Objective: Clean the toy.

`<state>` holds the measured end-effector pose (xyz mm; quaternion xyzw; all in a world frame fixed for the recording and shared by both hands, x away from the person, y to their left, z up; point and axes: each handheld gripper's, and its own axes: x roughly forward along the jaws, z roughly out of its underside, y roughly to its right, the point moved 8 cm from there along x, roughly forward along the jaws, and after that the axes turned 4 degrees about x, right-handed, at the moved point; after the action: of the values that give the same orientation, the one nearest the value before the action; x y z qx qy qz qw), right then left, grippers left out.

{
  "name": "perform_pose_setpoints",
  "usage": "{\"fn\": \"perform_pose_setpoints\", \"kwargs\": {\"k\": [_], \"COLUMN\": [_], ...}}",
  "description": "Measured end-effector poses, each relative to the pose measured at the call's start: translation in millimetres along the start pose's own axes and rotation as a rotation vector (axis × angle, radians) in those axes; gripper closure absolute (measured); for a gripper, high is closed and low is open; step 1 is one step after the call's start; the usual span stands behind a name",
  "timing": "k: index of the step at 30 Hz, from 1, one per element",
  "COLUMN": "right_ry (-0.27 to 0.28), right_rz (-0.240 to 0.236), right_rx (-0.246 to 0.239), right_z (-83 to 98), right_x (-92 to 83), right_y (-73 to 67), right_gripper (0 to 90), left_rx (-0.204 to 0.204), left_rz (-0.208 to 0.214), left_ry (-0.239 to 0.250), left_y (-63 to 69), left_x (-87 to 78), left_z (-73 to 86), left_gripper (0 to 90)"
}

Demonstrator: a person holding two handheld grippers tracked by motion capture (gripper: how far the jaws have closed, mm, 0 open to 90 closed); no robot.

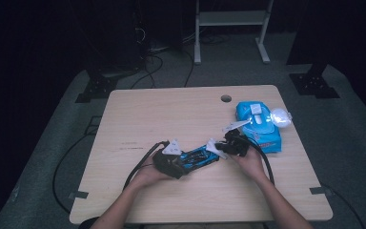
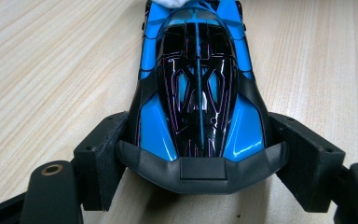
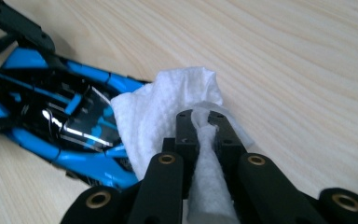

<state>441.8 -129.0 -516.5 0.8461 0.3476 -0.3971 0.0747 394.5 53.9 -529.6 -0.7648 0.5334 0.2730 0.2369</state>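
Note:
A blue and black toy car (image 1: 198, 156) lies on the wooden table (image 1: 171, 114), near its front middle. My left gripper (image 1: 178, 164) is shut on one end of the car (image 2: 198, 93), with its pads (image 2: 100, 158) pressed against both sides. My right gripper (image 1: 219, 148) is at the car's other end, shut on a bunched white wipe (image 3: 163, 112). The wipe rests against the car's (image 3: 51, 121) windscreen and blue bodywork. In the right gripper view the wipe's twisted tail runs back between the right gripper's (image 3: 204, 126) jaws.
A blue pack of wipes (image 1: 259, 125) with its lid flipped up lies at the right of the table, and a pale crumpled lump (image 1: 281, 117) sits beside it. A cable hole (image 1: 226, 98) is near the far edge. Bare wood stretches to the left and far side.

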Motion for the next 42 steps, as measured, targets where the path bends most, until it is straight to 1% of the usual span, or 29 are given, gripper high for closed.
{"fn": "perform_pose_setpoints", "kwargs": {"k": [3,7,9,12,16,17,19,21,22,25,27,28,29,30,32,33,35,37,39,40,42], "right_ry": [-0.036,-0.051,-0.056,-0.046,-0.013,-0.006,0.0,0.014,0.013,0.01,0.014,-0.013,-0.025,-0.023,-0.031,-0.037,-0.03,-0.005,0.018,0.017,0.005], "right_rz": [0.002,-0.022,-0.01,0.001,0.015,0.008,0.004,0.008,0.005,-0.005,-0.005,-0.011,-0.01,-0.009,-0.015,-0.011,0.004,-0.025,-0.067,-0.091,-0.105], "right_rx": [-0.022,-0.015,-0.025,-0.02,-0.013,-0.005,0.006,0.004,0.01,0.023,0.022,0.029,0.014,0.007,-0.002,-0.014,-0.041,-0.035,-0.031,-0.028,-0.031], "right_z": [10.5,19.6,19.8,14.2,-2.6,-6.8,-12.8,-16.1,-15.6,-6.6,0.9,7.3,13.2,17.5,21.7,21.7,17.3,10.4,4.9,4.4,6.3], "right_x": [-2.2,-7.6,-8.9,-7.5,-0.6,1.6,7.6,12.2,12.6,8.1,2.1,-0.2,-1.7,-4.2,-8.9,-10.8,-13.7,-16.9,-18.5,-17.9,-14.8], "right_y": [-2.3,-4.5,-4.3,-3.7,-1.7,-2.0,-2.6,-2.2,-1.3,0.1,0.9,-0.1,-1.0,-2.8,-7.5,-9.7,-12.8,-17.1,-22.1,-24.9,-27.7], "right_gripper": [82.9,82.8,82.6,82.6,82.6,82.5,82.1,82.1,82.2,82.3,82.5,82.5,82.5,82.4,82.4,82.2,81.9,81.9,81.9,81.9,81.9], "left_rx": [0.001,-0.002,-0.002,0.001,-0.005,0.0,-0.004,-0.009,-0.008,-0.013,-0.011,-0.011,-0.008,-0.007,-0.01,-0.012,-0.016,-0.015,-0.011,-0.016,-0.021], "left_rz": [0.002,0.0,-0.001,0.0,0.006,0.007,0.006,0.008,0.008,0.009,0.007,0.007,0.006,0.004,0.003,0.004,0.004,0.005,0.007,0.008,0.014], "left_ry": [-0.002,0.001,0.001,-0.003,0.008,0.005,0.003,0.006,0.004,0.002,0.001,0.001,-0.001,-0.004,-0.003,0.0,0.004,0.004,0.002,0.003,-0.002], "left_y": [-0.4,0.1,0.1,0.0,-0.3,-0.6,-0.4,-0.4,-0.4,-0.2,-0.1,-0.1,-0.2,0.1,0.4,0.4,0.4,0.3,0.0,0.0,-0.1], "left_x": [-0.9,0.2,0.7,0.8,1.4,1.4,1.7,1.4,1.0,0.1,-0.1,-0.1,-0.1,0.1,0.7,1.0,1.6,1.8,1.7,1.8,1.1], "left_z": [1.0,0.3,0.0,0.0,-0.2,0.0,-0.3,-0.2,0.1,1.0,1.3,1.3,1.4,1.3,0.8,0.6,0.2,0.1,0.3,0.1,0.1], "left_gripper": [23.9,23.8,23.8,23.9,23.8,23.8,23.9,23.8,23.8,23.8,23.9,23.8,23.8,23.8,23.8,23.8,23.8,23.8,23.8,23.8,23.7]}}
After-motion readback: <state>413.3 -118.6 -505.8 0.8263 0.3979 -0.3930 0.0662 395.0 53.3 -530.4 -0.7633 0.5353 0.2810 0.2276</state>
